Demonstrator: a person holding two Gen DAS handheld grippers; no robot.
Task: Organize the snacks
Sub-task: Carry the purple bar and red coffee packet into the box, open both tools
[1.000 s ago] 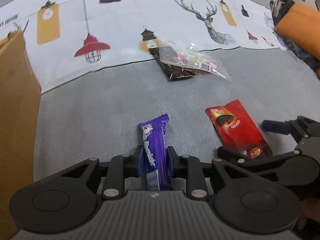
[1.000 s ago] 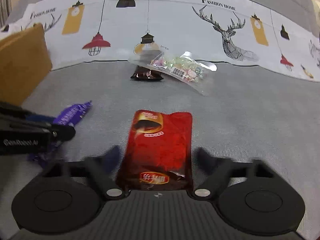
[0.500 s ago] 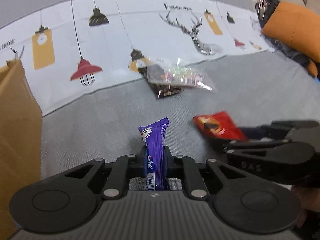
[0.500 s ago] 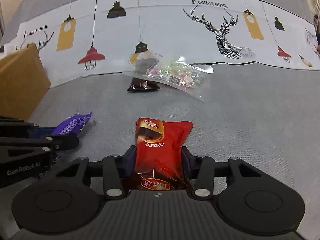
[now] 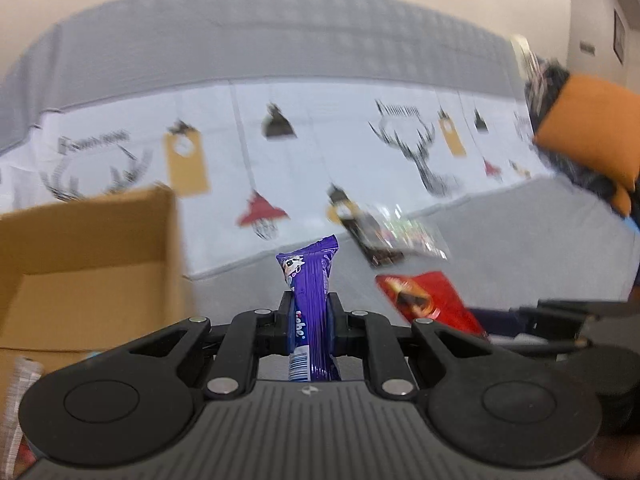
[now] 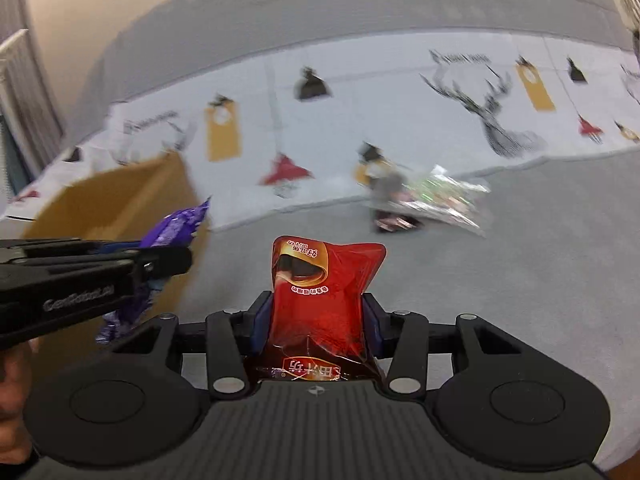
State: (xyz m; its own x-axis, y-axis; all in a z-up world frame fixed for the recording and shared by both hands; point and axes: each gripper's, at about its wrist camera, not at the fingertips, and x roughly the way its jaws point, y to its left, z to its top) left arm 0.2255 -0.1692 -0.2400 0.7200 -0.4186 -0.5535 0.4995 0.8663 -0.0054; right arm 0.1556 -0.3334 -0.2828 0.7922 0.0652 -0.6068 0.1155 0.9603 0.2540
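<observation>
My L gripper [image 5: 310, 320] has the wrapped bar [image 5: 310, 300] between its pads, bar sticking out fwd past the tips. My R gripper [image 6: 316, 320] likewise has the snack pouch [image 6: 320, 296] between its pads. R tool sits just right of L tool, side by side. Cardboard box [image 5: 88, 280] is left of and fwd of L tool, near. Clear candy bag [image 6: 444, 200] lies well fwd of R tool on the couch seat [image 6: 520, 280], overlapping a dark packet [image 6: 392, 222] beneath it. Printed cloth [image 5: 320, 152] behind both, against the backrest. Cushion [image 5: 592, 128] far right of L tool.
</observation>
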